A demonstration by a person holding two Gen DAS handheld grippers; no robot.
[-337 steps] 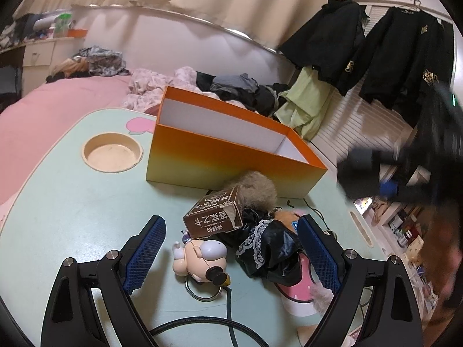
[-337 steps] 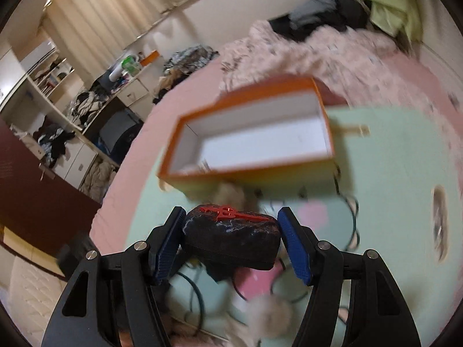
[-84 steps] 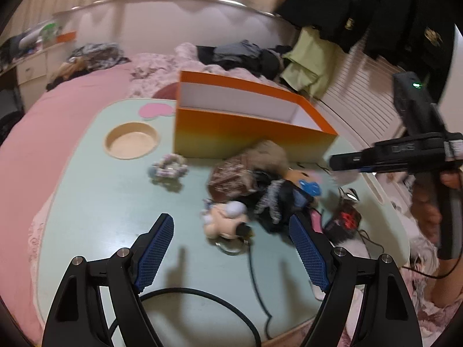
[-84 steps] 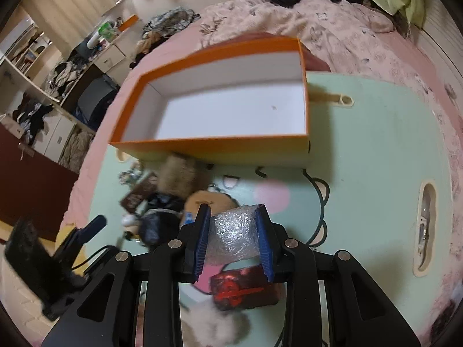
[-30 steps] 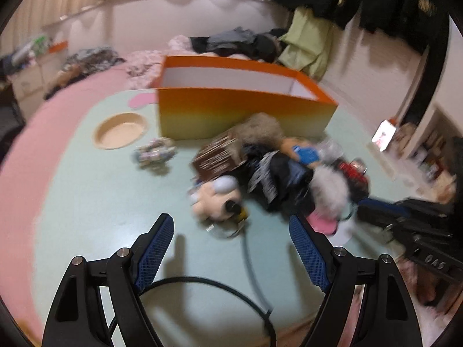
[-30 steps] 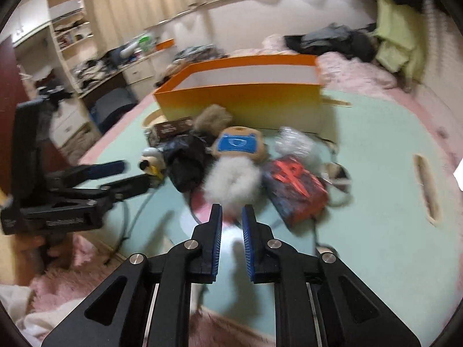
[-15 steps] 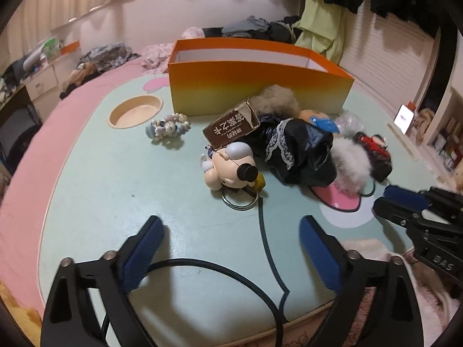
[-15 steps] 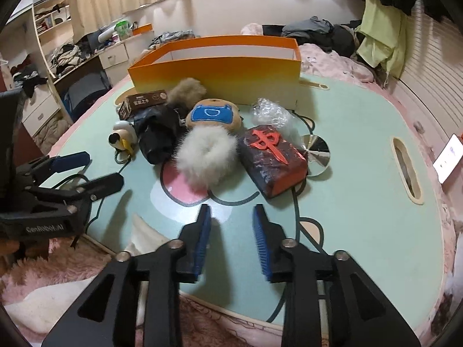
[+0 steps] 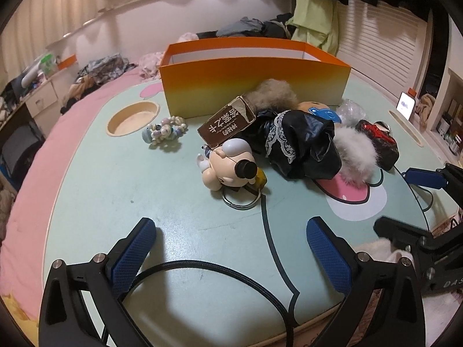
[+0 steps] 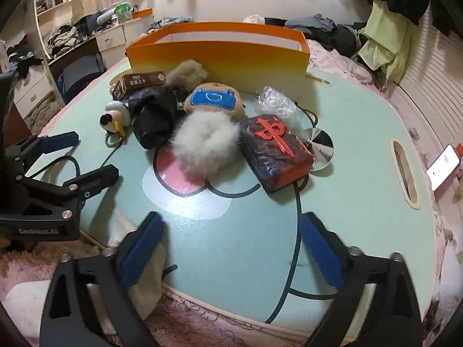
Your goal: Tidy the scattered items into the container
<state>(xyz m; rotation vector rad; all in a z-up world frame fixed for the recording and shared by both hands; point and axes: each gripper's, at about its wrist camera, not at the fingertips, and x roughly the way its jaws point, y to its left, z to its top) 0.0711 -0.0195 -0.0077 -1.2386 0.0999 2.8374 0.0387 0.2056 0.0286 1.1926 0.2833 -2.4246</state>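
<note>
The mint-green round table carries everything. At its far side stands the long orange cardboard box with a white interior, its long axis running left to right across both views, open side up; its floor is hidden, so I cannot tell whether it is empty. Heaped just in front of it lie the black lace-trimmed cloth bundle, the white fluffy pom-pom, the dark mahjong-tile pouch with a red character, the brown printed carton, tilted with one end toward the box, and the cream pig-faced keyring figure. The left gripper and right gripper hover at the near edge, both spread wide and empty. Judged so, a pick is about to begin: advance, close on one item, lift over the wall.
</note>
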